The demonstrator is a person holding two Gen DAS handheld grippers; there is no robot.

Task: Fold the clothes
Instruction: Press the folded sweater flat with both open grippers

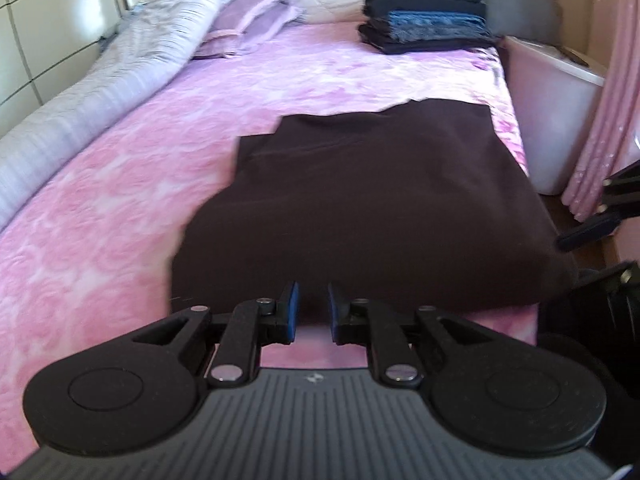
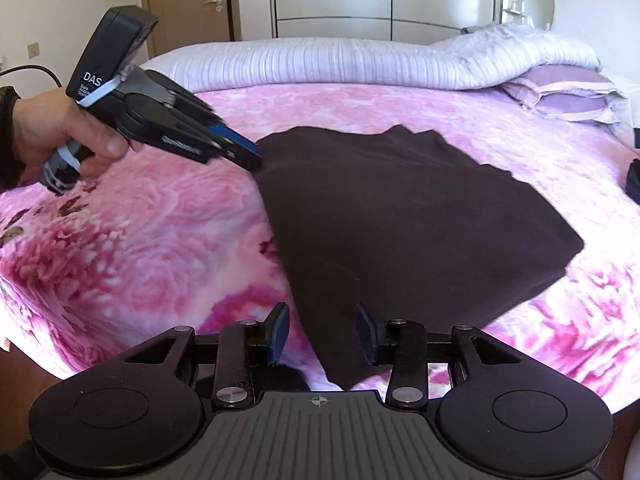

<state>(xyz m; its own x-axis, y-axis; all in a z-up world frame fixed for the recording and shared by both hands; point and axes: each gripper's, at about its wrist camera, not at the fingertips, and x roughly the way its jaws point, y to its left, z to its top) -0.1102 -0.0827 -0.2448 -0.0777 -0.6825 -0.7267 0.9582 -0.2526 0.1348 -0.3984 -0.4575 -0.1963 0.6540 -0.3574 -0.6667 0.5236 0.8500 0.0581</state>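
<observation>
A dark brown folded garment (image 1: 360,208) lies flat on the pink floral bedspread (image 1: 120,200); it also shows in the right wrist view (image 2: 408,216). My left gripper (image 1: 313,308) is open with a narrow gap, its tips at the garment's near edge, nothing between them. In the right wrist view the left gripper (image 2: 252,156) touches the garment's far left corner. My right gripper (image 2: 322,330) is open over the garment's near corner, empty. The bedspread (image 2: 140,240) surrounds the garment.
A stack of folded dark and blue clothes (image 1: 428,16) sits near the pillows (image 1: 256,20). A rolled lilac duvet (image 1: 100,92) runs along the bed's far side. A white bin (image 1: 556,120) and pink curtain (image 1: 608,100) stand beside the bed.
</observation>
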